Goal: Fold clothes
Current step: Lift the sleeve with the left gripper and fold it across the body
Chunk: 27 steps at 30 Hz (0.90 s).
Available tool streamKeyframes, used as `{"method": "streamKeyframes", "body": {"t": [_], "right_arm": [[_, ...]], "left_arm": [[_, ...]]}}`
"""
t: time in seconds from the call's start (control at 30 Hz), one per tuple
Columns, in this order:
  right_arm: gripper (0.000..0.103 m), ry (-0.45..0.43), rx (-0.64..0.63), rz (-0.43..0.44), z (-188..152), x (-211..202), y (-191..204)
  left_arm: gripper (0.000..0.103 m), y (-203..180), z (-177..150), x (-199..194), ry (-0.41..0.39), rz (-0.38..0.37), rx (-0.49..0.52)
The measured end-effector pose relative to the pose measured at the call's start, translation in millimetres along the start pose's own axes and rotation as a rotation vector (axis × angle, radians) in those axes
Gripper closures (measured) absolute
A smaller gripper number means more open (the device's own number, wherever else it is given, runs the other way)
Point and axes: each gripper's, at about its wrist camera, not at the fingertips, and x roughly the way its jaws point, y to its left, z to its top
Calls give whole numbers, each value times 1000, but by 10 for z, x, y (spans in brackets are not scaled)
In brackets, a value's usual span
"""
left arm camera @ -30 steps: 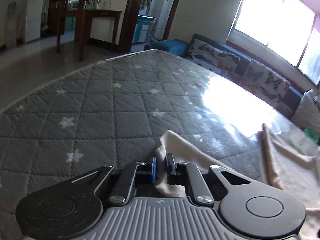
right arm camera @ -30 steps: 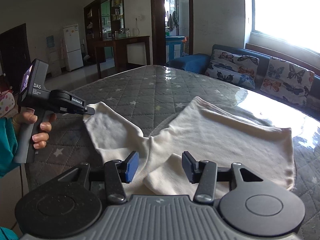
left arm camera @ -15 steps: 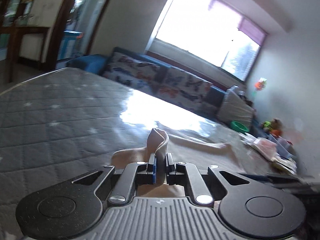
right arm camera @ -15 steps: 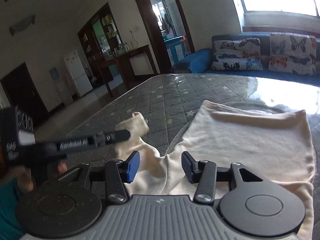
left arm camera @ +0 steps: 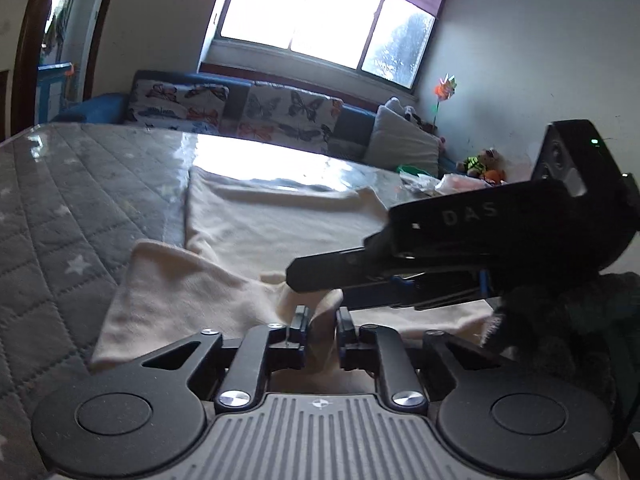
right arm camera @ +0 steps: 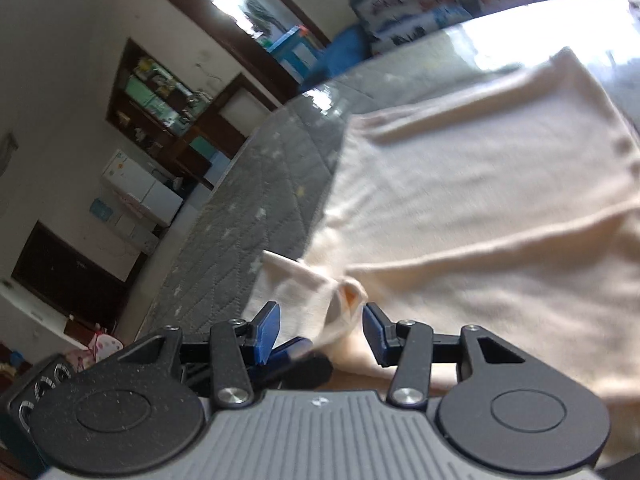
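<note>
The left gripper is clamped on a bunched fold of the cream garment, the cloth standing up between its nearly closed blue-padded fingers. From that pinch the fabric runs off toward ten o'clock as a flat triangular flap and toward twelve o'clock as a broad sheet spread over the grey star-quilted mattress. Crossing the left wrist view from three o'clock, the right gripper reaches in just above and beyond the pinched fold, its black body marked DAS. In the right wrist view the right gripper has its jaws spread wide, a puckered corner of the garment sitting between them nearer the right-hand finger; whether either pad touches the cloth cannot be told through the blur. A blue-tipped finger of the left gripper shows at seven o'clock below that corner. Farther out, the garment fills the view toward two o'clock, the mattress lies toward eleven o'clock, and a butterfly-print sofa stands under the window.
</note>
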Motion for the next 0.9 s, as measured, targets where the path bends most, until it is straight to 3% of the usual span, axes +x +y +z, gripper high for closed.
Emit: {"method": "streamKeyframes", "body": {"t": [0.13, 0.2, 0.3, 0.33, 0.4, 0.53, 0.9], "right_arm": [[63, 11, 40, -17, -68, 83, -81], [66, 9, 39, -23, -86, 87, -60], [80, 17, 7, -35, -98, 98, -4], [91, 15, -6, -43, -107, 105, 14], [97, 0, -46, -65, -106, 82, 84], [99, -54, -163, -93, -43, -73, 298], [99, -210, -358, -142, 360, -517, 724]], "left_arm": [[58, -16, -78, -31, 23, -9, 8], [54, -14, -84, -84, 17, -4, 24], [45, 49, -39, -170, 3, 10, 36], [42, 81, -24, -204, -3, 20, 36], [37, 145, -16, -289, -18, 49, 34], [31, 275, -11, -407, -43, 117, 26], [30, 327, -23, -233, -17, 208, 53]]}}
